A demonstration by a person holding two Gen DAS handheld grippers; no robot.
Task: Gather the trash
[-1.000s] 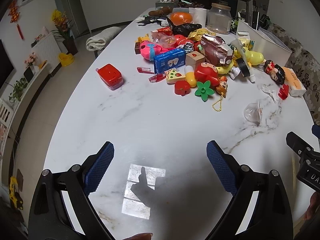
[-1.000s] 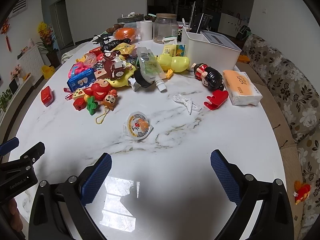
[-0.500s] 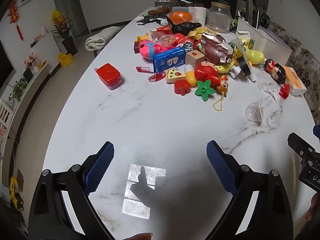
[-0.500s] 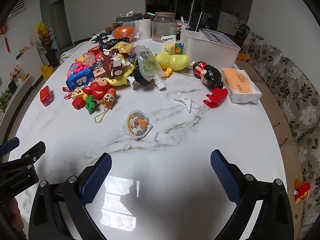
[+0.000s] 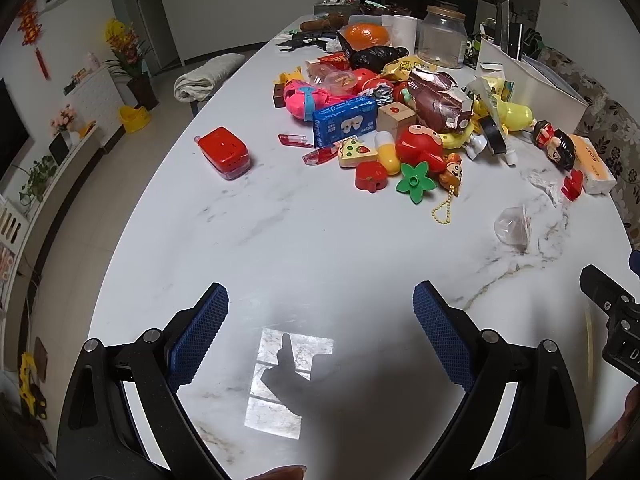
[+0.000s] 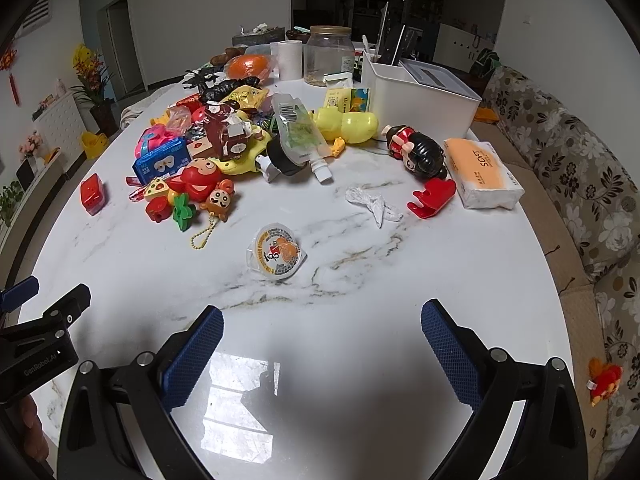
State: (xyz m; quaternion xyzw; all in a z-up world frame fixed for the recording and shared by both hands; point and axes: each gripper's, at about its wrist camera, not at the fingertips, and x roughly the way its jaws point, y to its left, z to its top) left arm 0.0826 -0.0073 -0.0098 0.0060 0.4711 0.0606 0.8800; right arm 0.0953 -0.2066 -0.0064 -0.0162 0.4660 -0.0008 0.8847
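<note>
Bare table point(image 6: 400, 280) near; toy pile point(image 6: 208, 152) beyond.

A clear jelly cup point(image 6: 277, 255) is lying tilted on its side, its orange printed lid facing up, alone on the white marble. A crumpled white wrapper point(image 6: 374, 202) is lying flat just beyond it

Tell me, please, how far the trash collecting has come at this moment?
Nothing looks collected yet. Both the left gripper and right gripper are open and empty above the table. The jelly cup, crumpled wrapper and brown snack bag remain to be picked up.
</note>
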